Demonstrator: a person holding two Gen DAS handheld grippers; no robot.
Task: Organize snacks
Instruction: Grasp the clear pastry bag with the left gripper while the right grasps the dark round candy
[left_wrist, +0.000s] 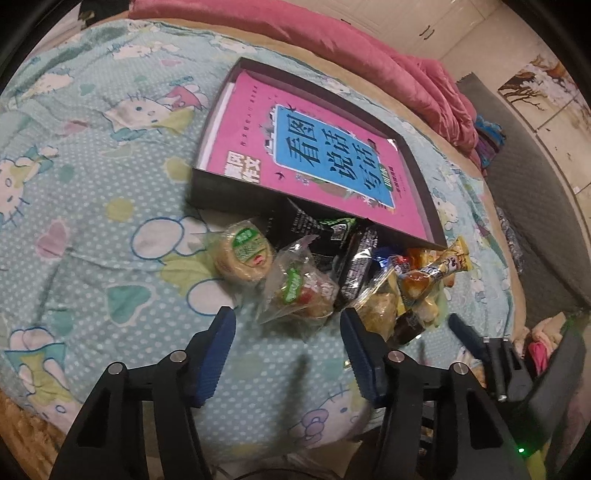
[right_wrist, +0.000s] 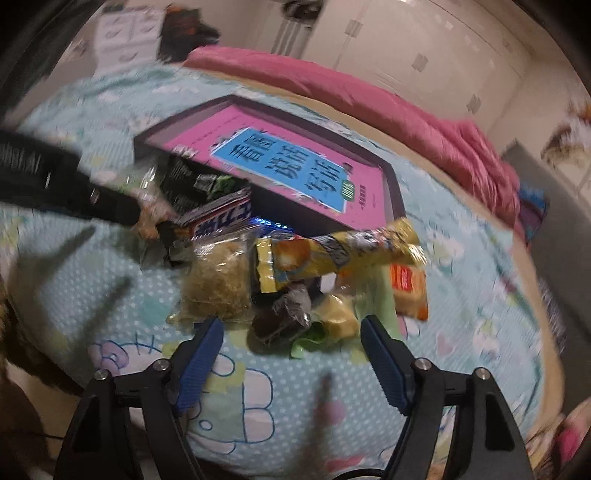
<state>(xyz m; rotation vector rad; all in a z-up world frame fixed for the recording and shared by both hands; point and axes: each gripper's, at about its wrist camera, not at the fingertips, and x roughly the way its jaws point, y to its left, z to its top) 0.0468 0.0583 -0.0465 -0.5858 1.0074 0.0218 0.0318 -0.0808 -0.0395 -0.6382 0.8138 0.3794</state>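
Fingers (left_wrist: 218, 354) on the left gripper (left_wrist: 286, 321) sit part open, nothing between the blue pads; a clear-wrapped pastry (left_wrist: 301, 291) lies just ahead of the gap, not touched. Right gripper (right_wrist: 290, 328) likewise part open and empty, tips just short of a dark-wrapped sweet (right_wrist: 282, 317) and a yellow piece (right_wrist: 338, 312).

Snack pile (left_wrist: 332, 266) lies on the patterned bedsheet (left_wrist: 85, 206), butted against the near wall of the dark shallow box (left_wrist: 236, 188). The box holds a pink book (left_wrist: 314, 147), no snacks yet.

Step, as I read it: approach for the first pick, one item per hand. Next move calls for lowering each gripper so a single wrapper sits between the pads, then closing. Wrappers overlap and look crinkly, so a pinch could drag a neighbour; going for edge items seems safest.

View differences:
- Left wrist view: sharp. Shows the round green-labelled cake (left_wrist: 242, 254) at the pile's left edge and the right gripper's tip (left_wrist: 467, 334) coming in from the right.
- Right wrist view: motion-blurred. Shows the long yellow packet (right_wrist: 340, 251), an orange packet (right_wrist: 408, 288), a shredded-looking clear pack (right_wrist: 218, 280) and a white-lettered bar (right_wrist: 221, 218), plus the left gripper's body (right_wrist: 66, 184) over the pile's left side.
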